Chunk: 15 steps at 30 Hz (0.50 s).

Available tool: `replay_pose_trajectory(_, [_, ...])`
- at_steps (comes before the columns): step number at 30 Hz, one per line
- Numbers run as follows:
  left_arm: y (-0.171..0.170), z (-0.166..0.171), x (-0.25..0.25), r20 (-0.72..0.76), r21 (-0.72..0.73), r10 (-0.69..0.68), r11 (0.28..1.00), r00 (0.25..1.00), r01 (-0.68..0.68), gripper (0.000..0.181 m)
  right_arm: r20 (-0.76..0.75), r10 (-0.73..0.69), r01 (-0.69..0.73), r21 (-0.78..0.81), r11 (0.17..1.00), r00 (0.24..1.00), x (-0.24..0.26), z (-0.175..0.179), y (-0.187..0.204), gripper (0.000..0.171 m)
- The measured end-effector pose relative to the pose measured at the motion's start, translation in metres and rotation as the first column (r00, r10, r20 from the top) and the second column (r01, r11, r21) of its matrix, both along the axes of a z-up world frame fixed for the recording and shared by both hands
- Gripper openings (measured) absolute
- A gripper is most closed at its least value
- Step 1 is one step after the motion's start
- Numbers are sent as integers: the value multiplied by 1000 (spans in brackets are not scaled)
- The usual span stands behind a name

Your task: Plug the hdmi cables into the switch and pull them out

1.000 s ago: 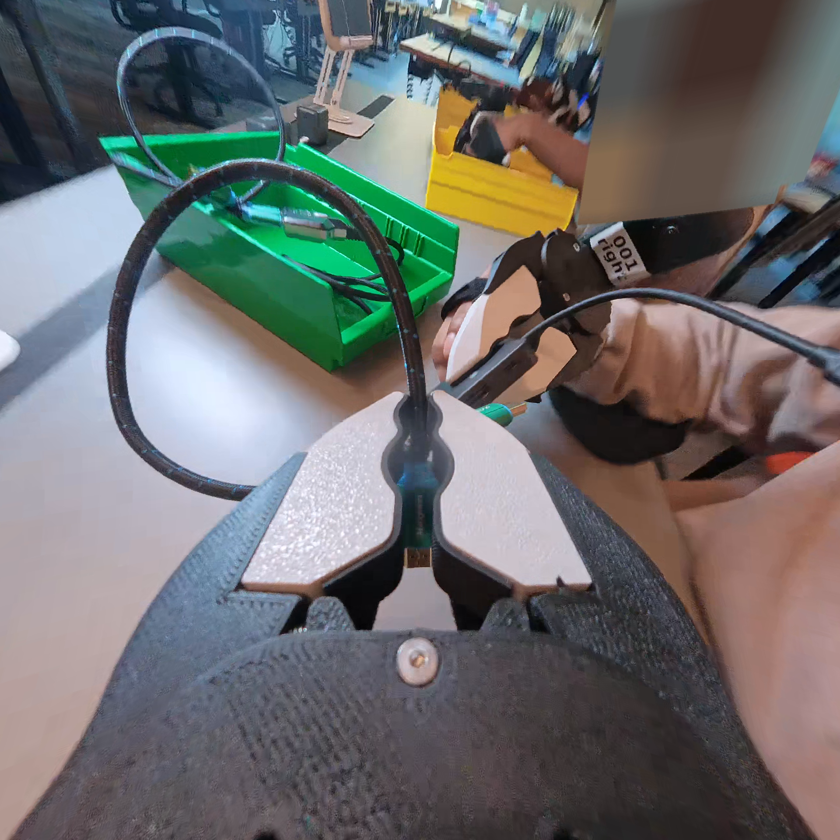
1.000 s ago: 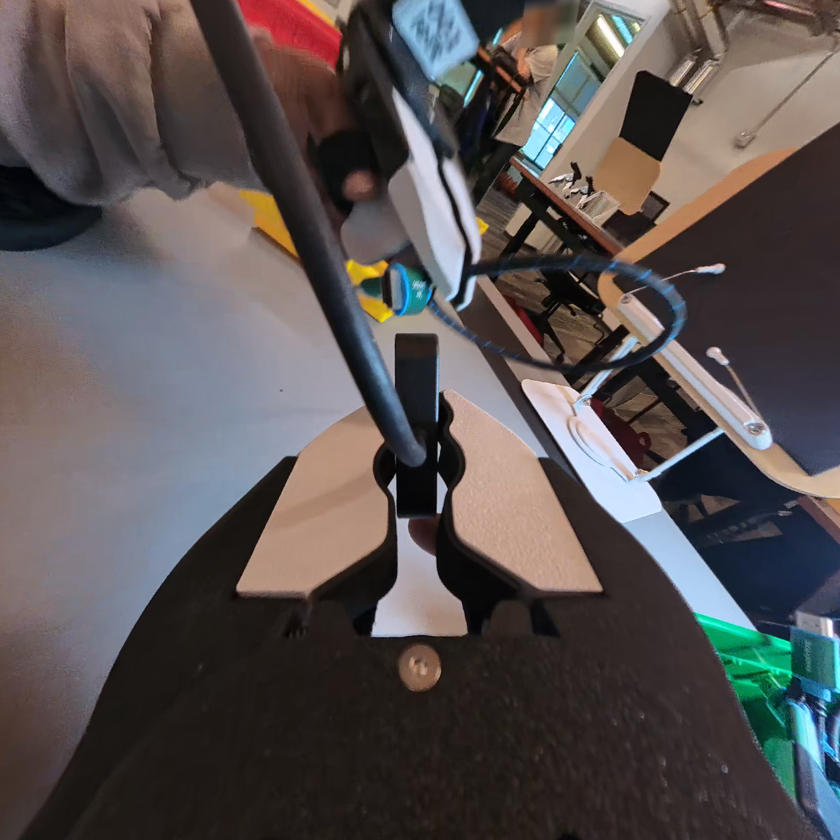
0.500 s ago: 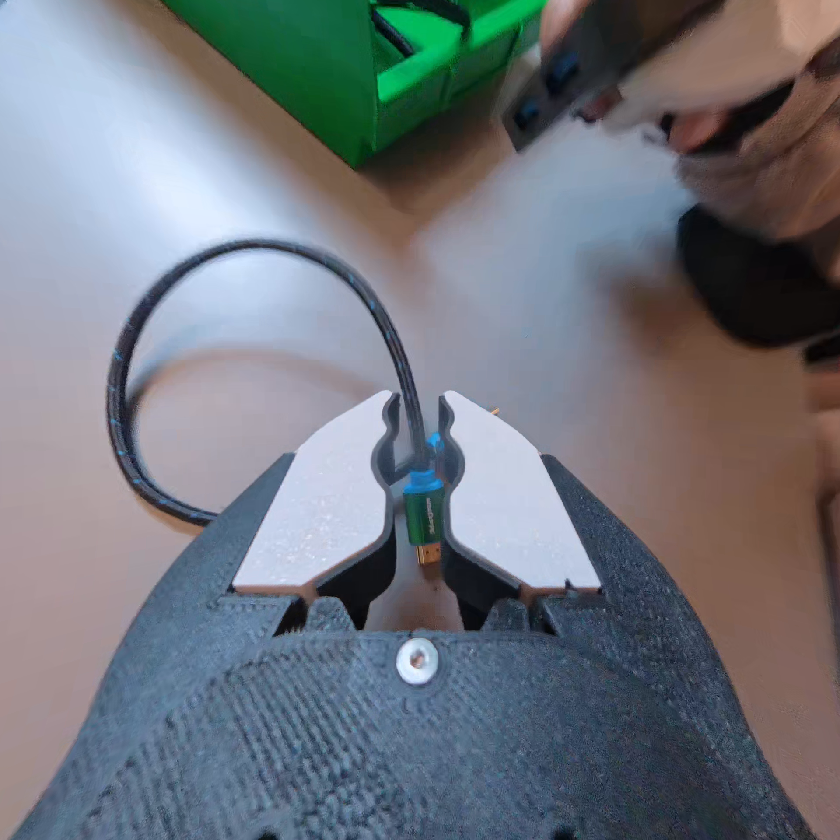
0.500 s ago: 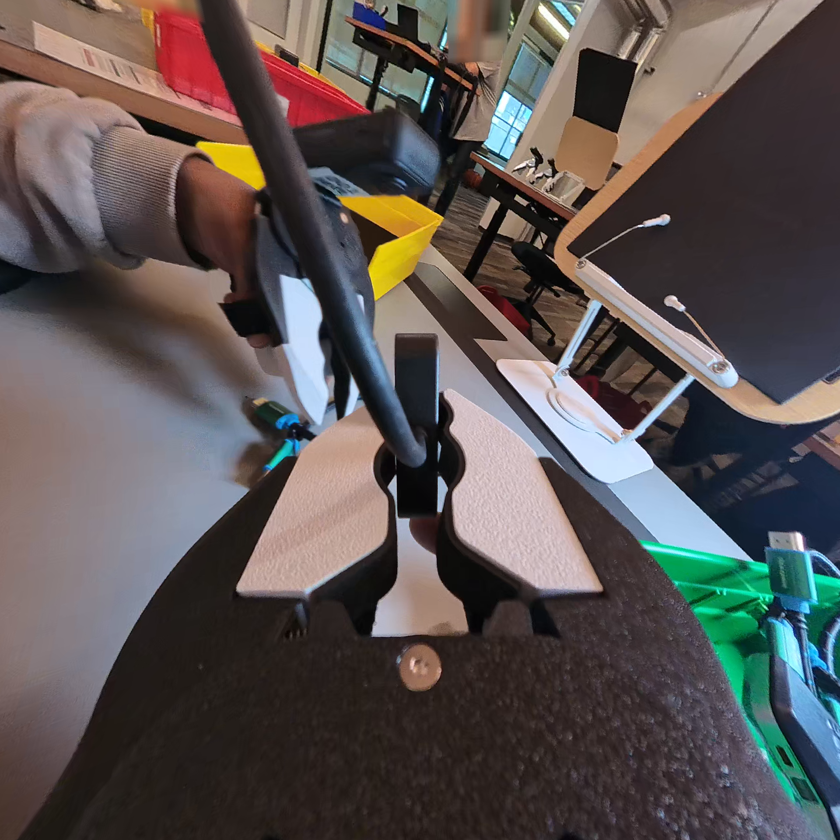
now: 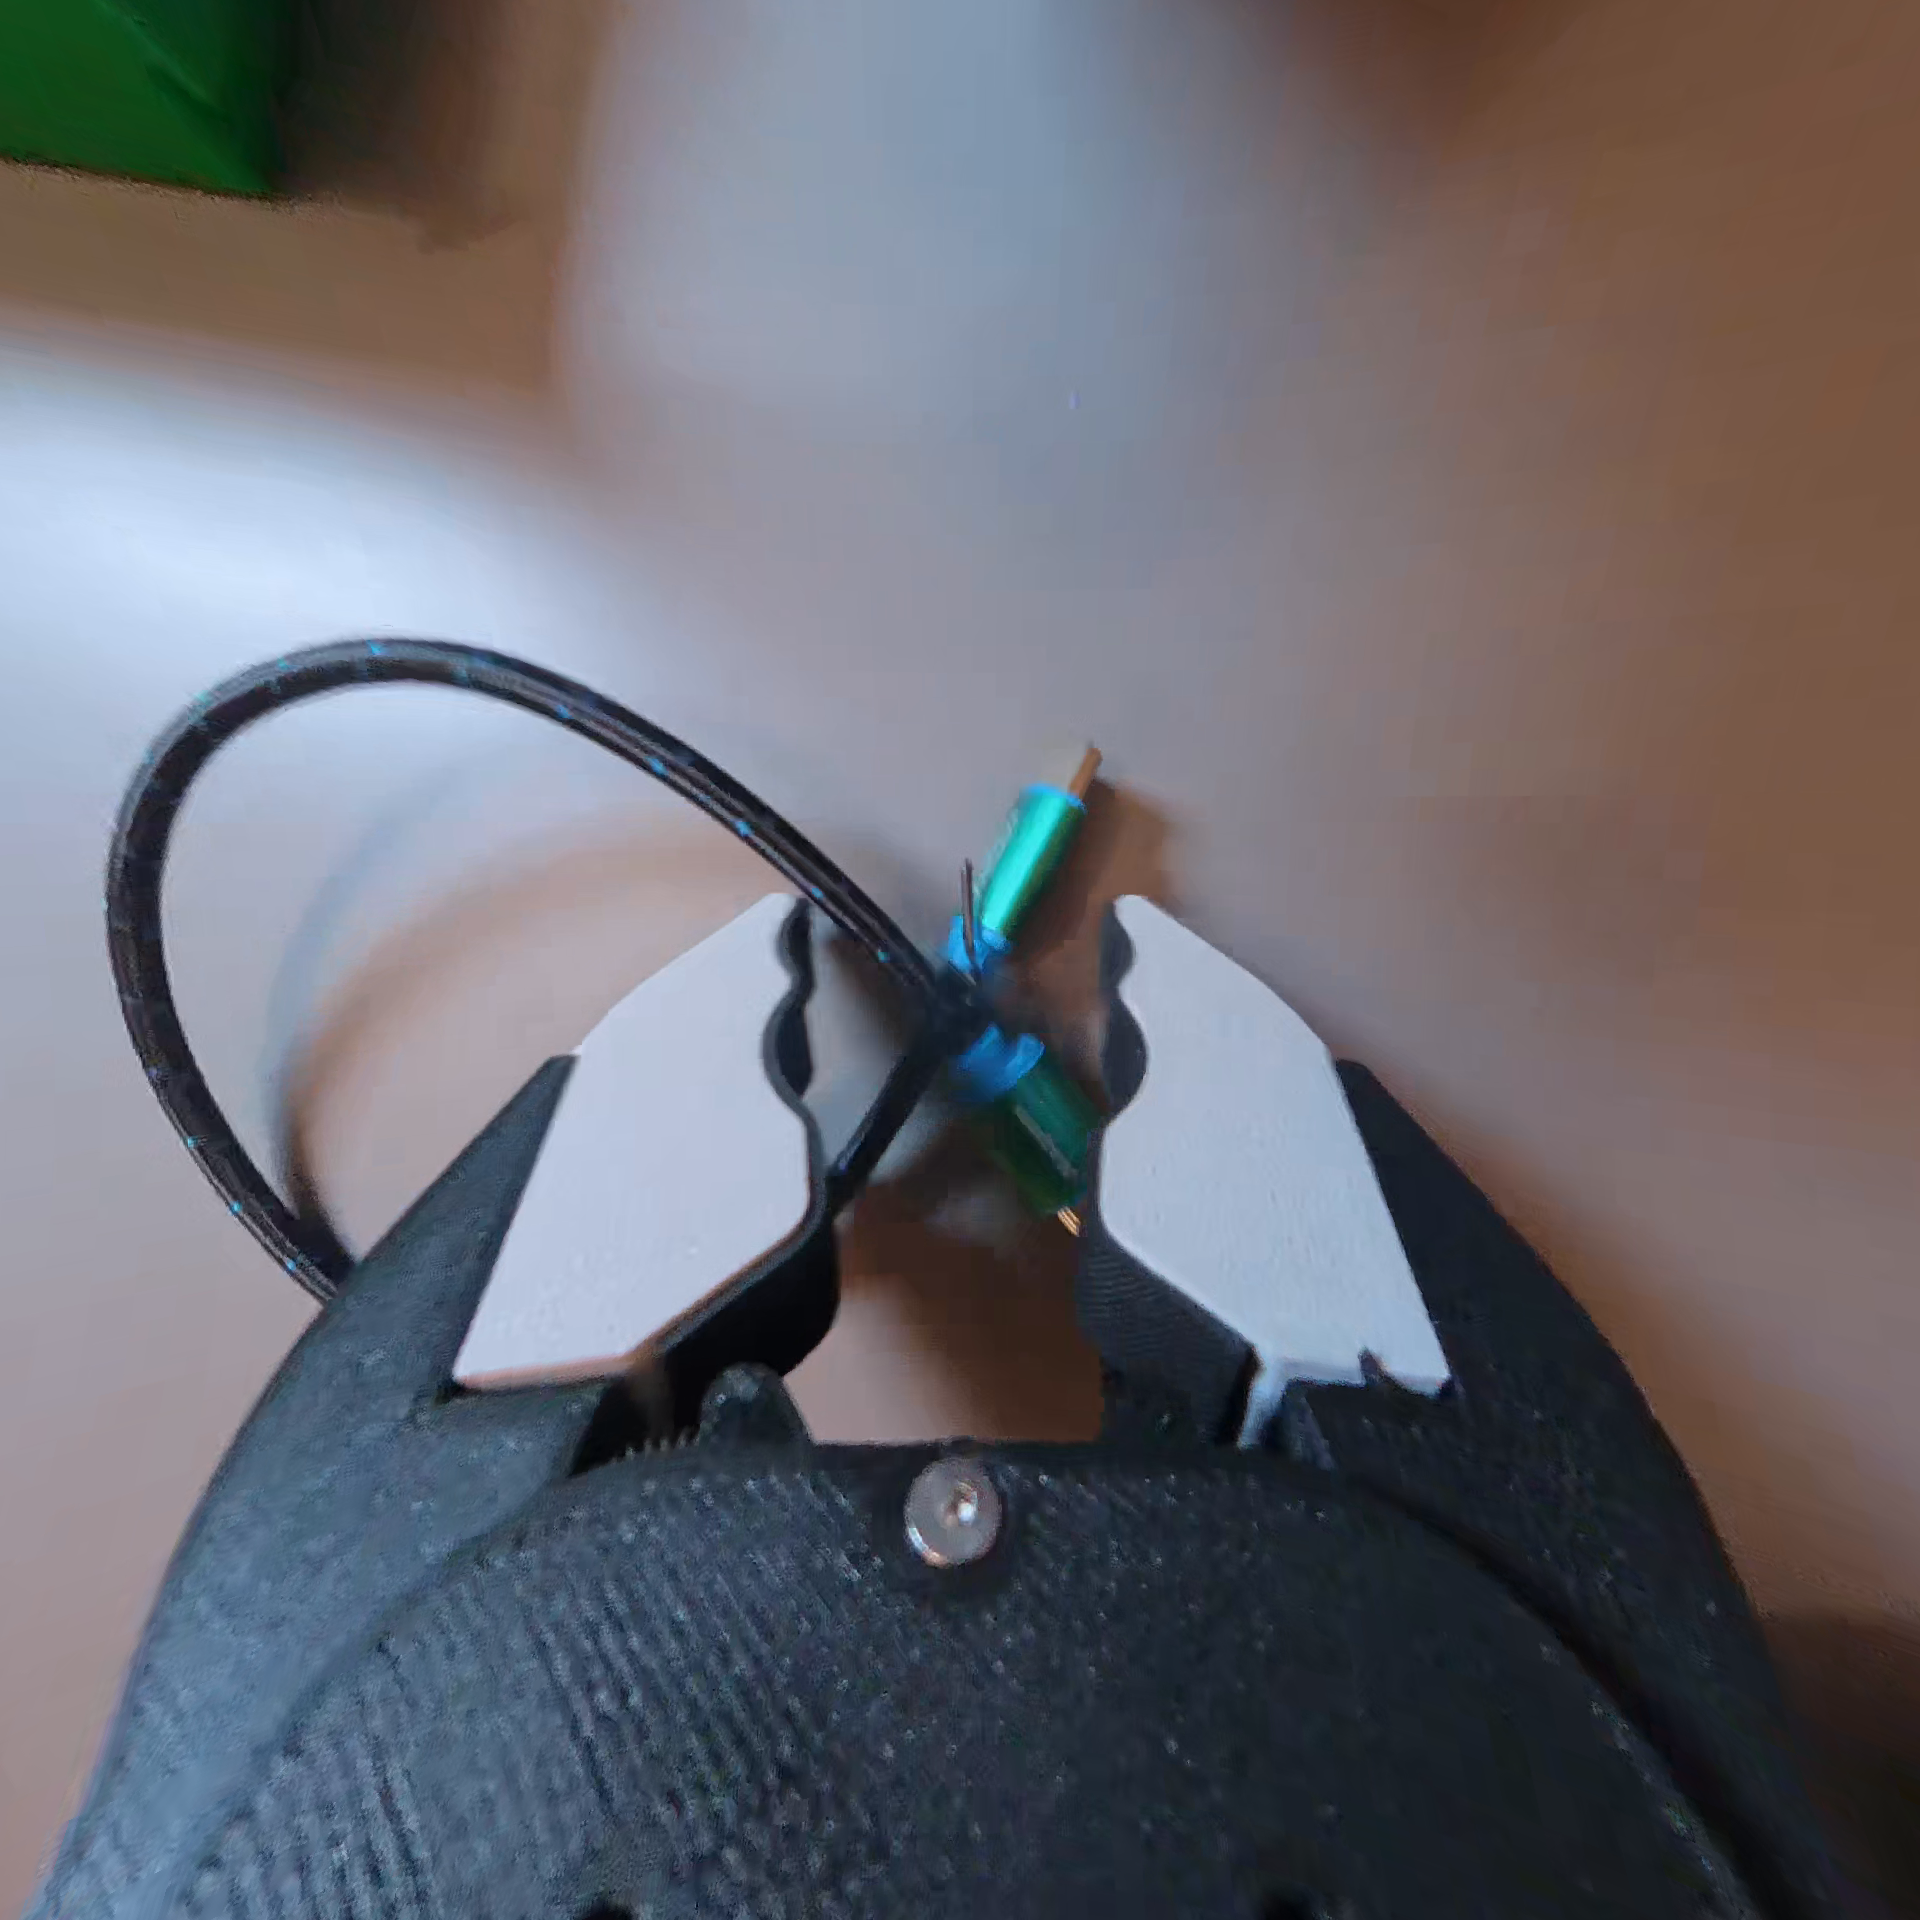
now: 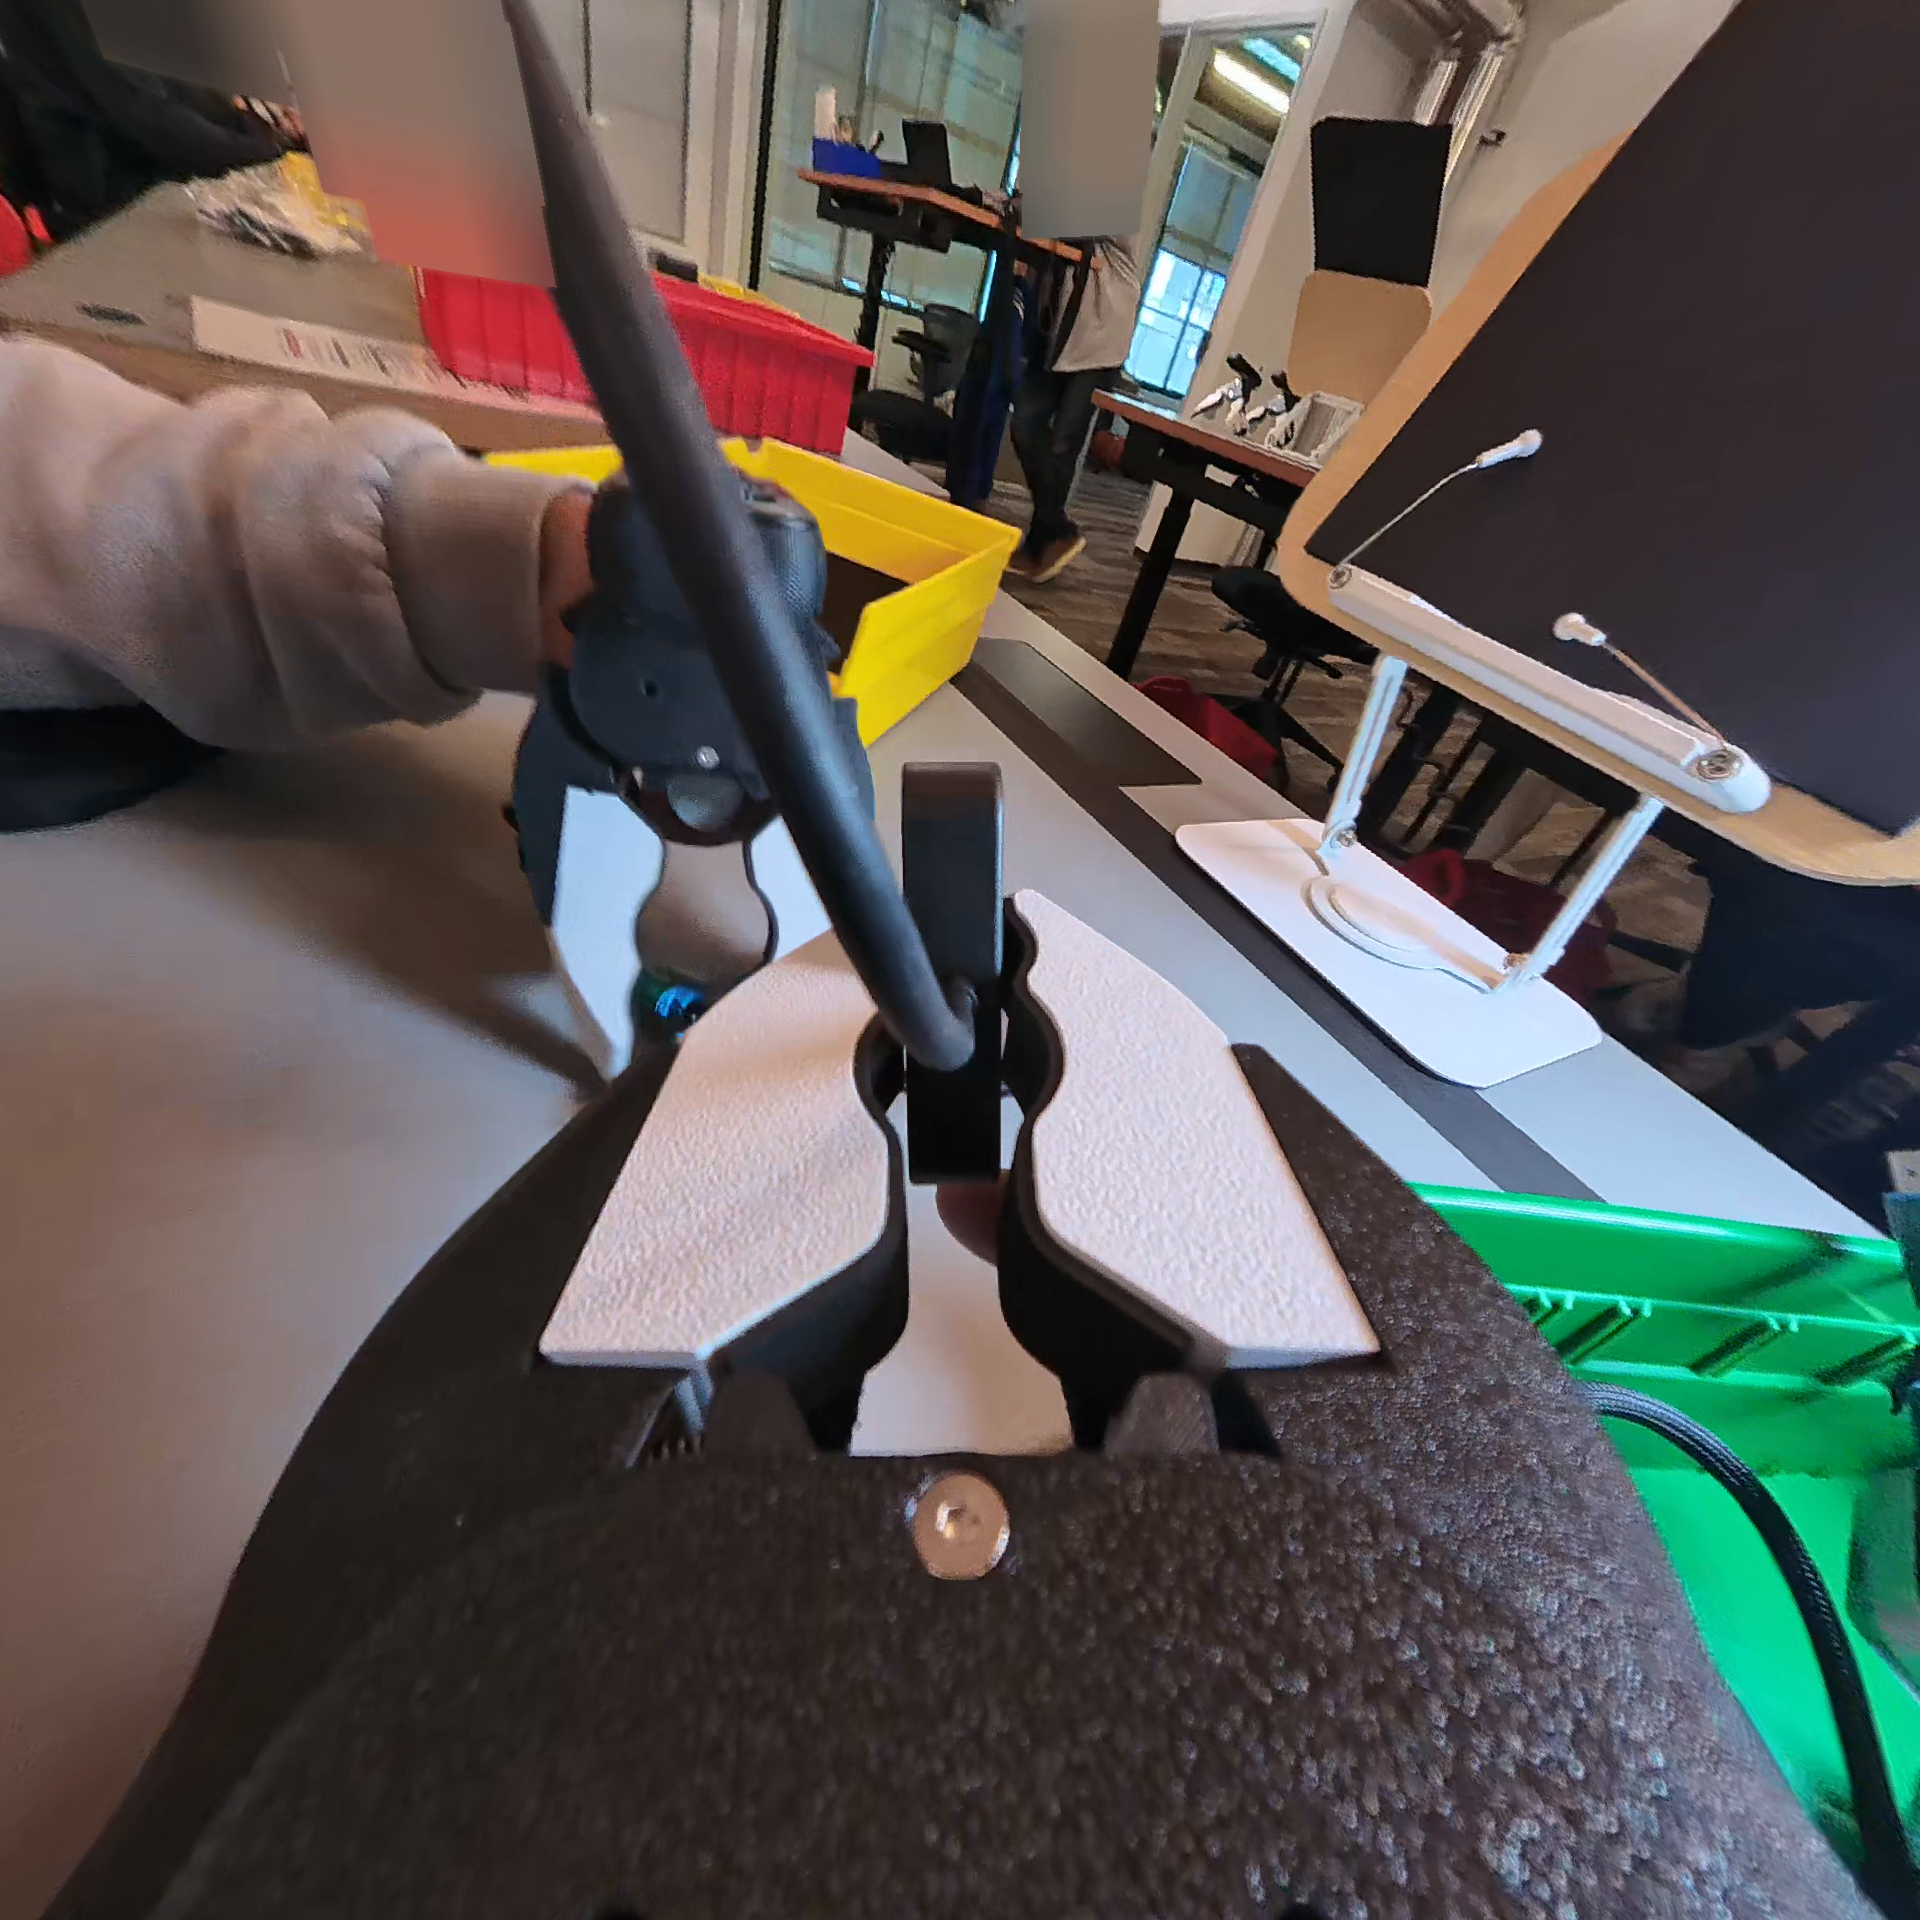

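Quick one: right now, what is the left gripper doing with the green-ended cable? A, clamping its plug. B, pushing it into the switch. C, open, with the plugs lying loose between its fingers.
C: the left gripper has its fingers spread apart, and the braided cable's green plugs lie loose between them on the table.

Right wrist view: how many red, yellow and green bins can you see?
Red bin: 1
Yellow bin: 1
Green bin: 1
Total: 3 bins
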<state>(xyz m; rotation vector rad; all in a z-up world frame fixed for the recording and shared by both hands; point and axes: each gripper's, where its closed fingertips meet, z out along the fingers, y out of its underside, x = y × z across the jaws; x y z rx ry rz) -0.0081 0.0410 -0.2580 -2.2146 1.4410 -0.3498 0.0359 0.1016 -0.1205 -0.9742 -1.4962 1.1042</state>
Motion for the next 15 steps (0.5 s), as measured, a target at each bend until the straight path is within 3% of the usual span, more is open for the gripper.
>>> replay_pose_trajectory(1, [5, 0, 1, 1, 21, -1, 1000, 1000, 1, 41, -13, 7, -7, -21, 1000, 1000, 2, 3, 1, 14])
replay_pose_trajectory(5, [15, 1, -7, -48, 88, 54, 995, 997, -49, 27, -37, 21, -23, -66, 998, 999, 6, 6, 6, 14])
replay_pose_trajectory(7, [27, 13, -20, -75, 173, 154, 975, 985, -139, 21, -31, 9, -10, -39, 999, 999, 7, 5, 8, 14])
replay_pose_trajectory(9, [40, 40, -31, 16, 240, 290, 928, 957, -285, 18, -23, -11, 11, 9, 1000, 1000, 7, 5, 8, 14])
replay_pose_trajectory(12, [43, 79, -42, 136, 279, 390, 867, 911, -413, 16, 19, -80, 75, 168, 983, 997, 3, -3, 8, 14])
replay_pose_trajectory(15, [39, 94, -42, 116, 335, 419, 837, 901, -432, 16, 74, -141, 102, 384, 918, 987, -6, -21, 1, 14])
